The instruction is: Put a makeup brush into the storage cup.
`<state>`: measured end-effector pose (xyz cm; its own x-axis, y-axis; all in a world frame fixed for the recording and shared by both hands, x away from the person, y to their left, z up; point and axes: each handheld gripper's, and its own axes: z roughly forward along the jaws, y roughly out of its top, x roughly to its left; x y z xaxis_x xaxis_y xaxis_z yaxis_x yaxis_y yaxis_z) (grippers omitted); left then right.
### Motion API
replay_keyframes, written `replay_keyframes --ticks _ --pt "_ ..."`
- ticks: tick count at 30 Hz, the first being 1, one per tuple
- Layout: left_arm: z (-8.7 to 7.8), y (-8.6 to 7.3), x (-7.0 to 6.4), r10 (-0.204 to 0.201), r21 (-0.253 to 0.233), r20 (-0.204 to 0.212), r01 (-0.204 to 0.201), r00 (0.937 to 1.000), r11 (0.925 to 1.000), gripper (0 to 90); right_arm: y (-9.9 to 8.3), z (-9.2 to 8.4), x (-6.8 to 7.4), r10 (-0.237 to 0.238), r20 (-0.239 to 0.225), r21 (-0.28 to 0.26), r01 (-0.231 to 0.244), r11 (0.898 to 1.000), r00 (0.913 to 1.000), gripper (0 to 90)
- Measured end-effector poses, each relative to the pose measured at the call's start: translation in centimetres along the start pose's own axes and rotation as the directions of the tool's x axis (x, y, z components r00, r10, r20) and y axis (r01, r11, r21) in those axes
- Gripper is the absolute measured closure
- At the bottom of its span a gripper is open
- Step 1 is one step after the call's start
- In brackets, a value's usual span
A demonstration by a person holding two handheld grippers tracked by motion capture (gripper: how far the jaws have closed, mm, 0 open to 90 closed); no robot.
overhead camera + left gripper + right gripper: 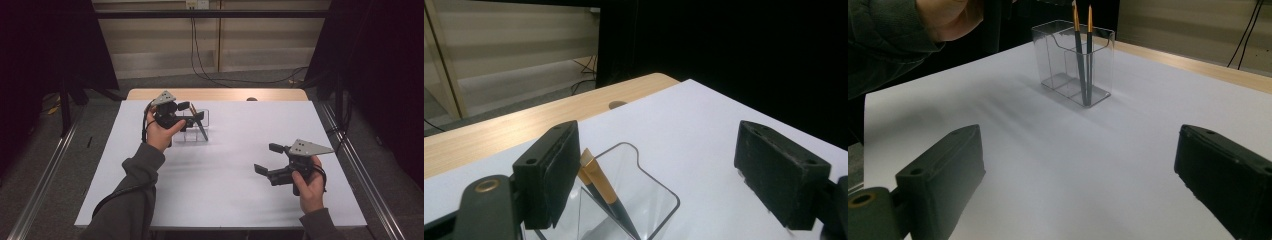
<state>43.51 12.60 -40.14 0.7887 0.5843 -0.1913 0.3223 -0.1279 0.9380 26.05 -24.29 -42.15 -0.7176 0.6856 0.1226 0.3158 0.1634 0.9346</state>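
Two thin dark brushes with gold ends [1083, 50], standing tilted inside a clear plastic holder [1058, 55]; tips rising above its rim, lower ends resting in the near right corner as seen in the right gripper view. Holder placed on the far left part of the white table [225, 190], upright, with a small inner divider. No brand, label or readable writing seen on holder, brushes or tools.

Left hand-held gripper [191, 111] held just over the holder, jaws apart and empty, nothing pressed between the pads. In the left gripper view, gold end of one brush [596, 175] seen right beside the inner face of the left jaw; touching or not, cannot tell. Other jaw well away to the right, above bare white surface. Left hand [162, 130] wrapped around the tool body, grey sleeve [130, 200] coming in from the near edge.

Right hand-held gripper [267, 158] at the near right of the table, well apart from the holder, pointing left, jaws wide apart with only bare table between them. Right hand [310, 185] gripping it from below.

Wooden strip [217, 94] visible along the far edge under the white sheet. Beyond, grey floor with black cables [200, 60] and a pale wall.
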Motion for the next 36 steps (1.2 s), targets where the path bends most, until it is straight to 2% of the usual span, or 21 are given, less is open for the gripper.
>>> replay_keyframes --ticks 1,2,3,6,7,9,11,15,16,18,19,20,21,22,23,28,29,32,36 --pt "0.0 0.0 0.0 0.006 -0.003 0.017 -0.006 0.9998 1.0000 17.7 0.0 0.0 0.0 -0.002 0.000 0.001 0.002 1.000 1.0000 5.1" --pt "-0.1 0.0 -0.1 0.002 0.001 0.005 -0.002 1.0000 1.0000 17.3 0.0 0.0 0.1 0.000 0.001 -0.002 0.000 1.000 1.0000 5.1" --pt "-0.1 0.0 -0.1 0.002 -0.001 0.015 -0.002 0.9999 1.0000 16.8 0.0 0.0 0.1 -0.001 0.000 -0.004 0.001 1.000 1.0000 5.1" --pt "-0.2 0.0 -0.2 0.008 0.010 0.005 -0.008 0.9999 0.9999 15.6 -0.1 -0.1 0.2 0.001 -0.004 -0.004 -0.001 1.000 1.0000 5.2" --pt "-0.2 0.0 -0.2 0.006 0.003 0.023 -0.006 0.9997 1.0000 15.0 -0.1 -0.1 0.2 0.004 -0.002 0.001 -0.004 1.000 1.0000 5.1" --pt "-0.1 -0.1 -0.2 0.001 -0.002 0.030 -0.001 0.9996 1.0000 14.3 -0.2 -0.2 0.2 0.000 0.004 0.007 0.000 1.000 1.0000 5.2" --pt "-0.1 0.0 -0.3 0.011 0.014 0.019 -0.011 0.9998 0.9998 13.4 -0.2 -0.3 0.2 0.006 0.005 -0.001 -0.006 1.000 1.0000 5.1" --pt "0.0 0.1 -0.5 0.009 -0.009 0.037 -0.009 0.9993 0.9999 13.1 -0.1 -0.4 0.3 0.003 0.013 -0.001 -0.003 1.000 0.9999 5.2" --pt "-0.1 0.2 -0.6 0.014 0.000 0.025 -0.014 0.9996 0.9999 13.1 -0.1 -0.4 0.4 0.003 0.009 -0.003 -0.003 1.000 1.0000 5.1" --pt "0.0 0.3 -0.7 0.006 -0.013 0.044 -0.005 0.9990 0.9999 13.2 -0.2 -0.4 0.5 0.000 0.004 0.000 0.000 1.000 1.0000 5.2" --pt "-0.1 0.3 -0.8 0.009 -0.005 0.025 -0.009 0.9996 0.9999 13.2 -0.2 -0.4 0.5 0.003 0.005 0.002 -0.003 1.000 1.0000 5.1" --pt "-0.1 0.4 -0.9 0.008 -0.011 0.024 -0.007 0.9997 0.9999 13.2 -0.2 -0.4 0.5 0.001 0.008 0.004 -0.001 1.000 1.0000 5.2" --pt "-0.2 0.4 -0.8 0.008 -0.014 0.039 -0.008 0.9992 0.9999 13.3 -0.2 -0.4 0.5 -0.001 0.008 0.005 0.001 1.000 1.0000 5.1" --pt "-0.2 0.4 -0.8 0.007 -0.011 0.030 -0.007 0.9995 0.9999 13.3 -0.3 -0.5 0.5 0.001 0.009 0.001 -0.001 1.000 1.0000 5.1" --pt "-0.2 0.4 -0.8 0.004 -0.022 0.046 -0.003 0.9989 0.9998 13.4 -0.3 -0.5 0.5 0.000 0.009 0.000 0.000 1.000 1.0000 5.2" --pt "-0.5 0.2 -0.9 0.015 -0.012 0.043 -0.014 0.9990 0.9998 13.7 -0.3 -0.7 0.4 0.004 0.018 -0.002 -0.004 1.000 0.9998 5.1" --pt "-0.6 0.2 -1.0 0.015 -0.009 0.032 -0.015 0.9994 0.9998 13.7 -0.3 -0.7 0.4 0.002 0.015 -0.001 -0.002 1.000 0.9999 5.2" --pt "-0.8 0.0 -1.0 0.018 -0.012 0.050 -0.018 0.9986 0.9998 13.7 -0.3 -0.6 0.5 0.000 0.011 -0.001 0.000 1.000 0.9999 5.2" --pt "-1.1 -0.1 -1.1 0.024 -0.007 0.052 -0.023 0.9984 0.9997 13.7 -0.3 -0.6 0.5 -0.002 0.016 0.003 0.002 1.000 0.9999 5.2"
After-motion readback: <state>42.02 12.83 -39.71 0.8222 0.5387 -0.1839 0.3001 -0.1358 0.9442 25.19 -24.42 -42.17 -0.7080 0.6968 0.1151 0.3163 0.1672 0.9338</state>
